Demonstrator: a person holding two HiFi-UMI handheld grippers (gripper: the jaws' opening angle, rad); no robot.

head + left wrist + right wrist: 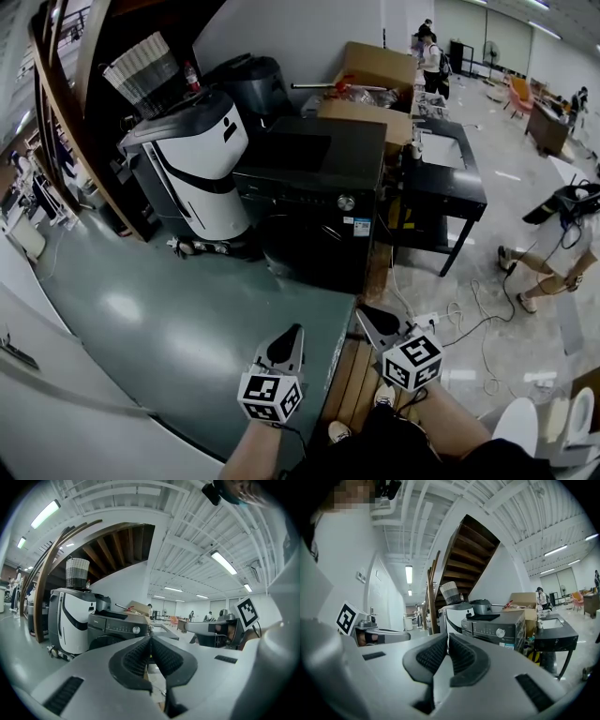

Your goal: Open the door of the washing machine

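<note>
A black front-loading washing machine (314, 187) stands on the floor ahead of me, and its round door (302, 251) is closed. It also shows in the left gripper view as the washing machine (112, 631) and in the right gripper view as the washing machine (498, 631), well beyond the jaws. My left gripper (292, 330) and right gripper (366, 313) hang side by side in front of it, a good way short of the door. Both are shut, with the ribbed pads pressed together and nothing between them: left gripper (150, 640), right gripper (447, 637).
A white machine (199, 167) with a basket on top stands left of the washer, under a wooden staircase (66, 122). Cardboard boxes (377, 73) sit behind it, a black table (452, 178) to its right. Cables (469, 319) lie on the floor. A person (553, 251) stands at right.
</note>
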